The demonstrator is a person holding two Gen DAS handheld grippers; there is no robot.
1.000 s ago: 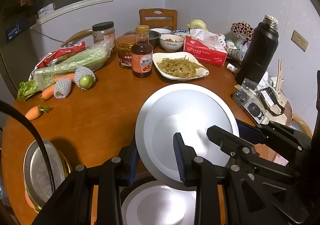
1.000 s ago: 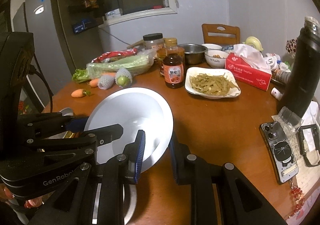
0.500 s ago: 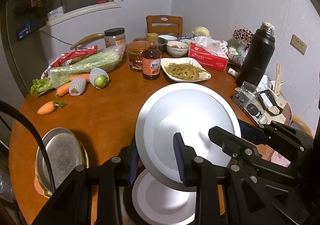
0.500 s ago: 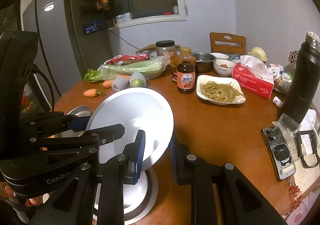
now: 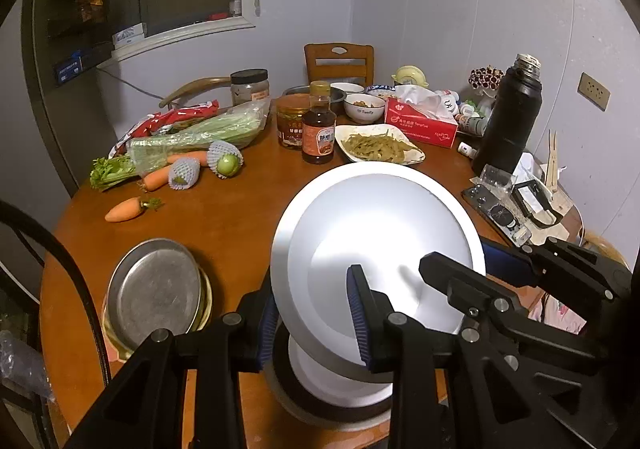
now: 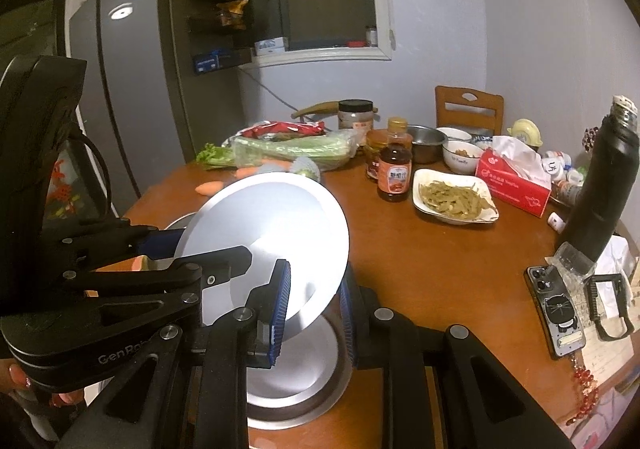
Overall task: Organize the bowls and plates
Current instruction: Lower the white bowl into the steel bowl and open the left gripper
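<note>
Compared with 1 second earlier, the white plate [image 5: 376, 241] sits higher and farther back from the second white plate [image 5: 340, 381] lying on the round wooden table [image 5: 224, 221], and more of that lower plate and of the steel tray [image 5: 156, 289] at the left now shows. The left gripper [image 5: 314, 323] is clamped on the raised plate's near-left rim, its blue pads [image 5: 358, 313] narrowly parted by the rim alone. The right gripper [image 6: 314, 303] is likewise closed on the opposite rim of the same tilted plate [image 6: 268, 233], held clear above the lower plate [image 6: 296, 365].
</note>
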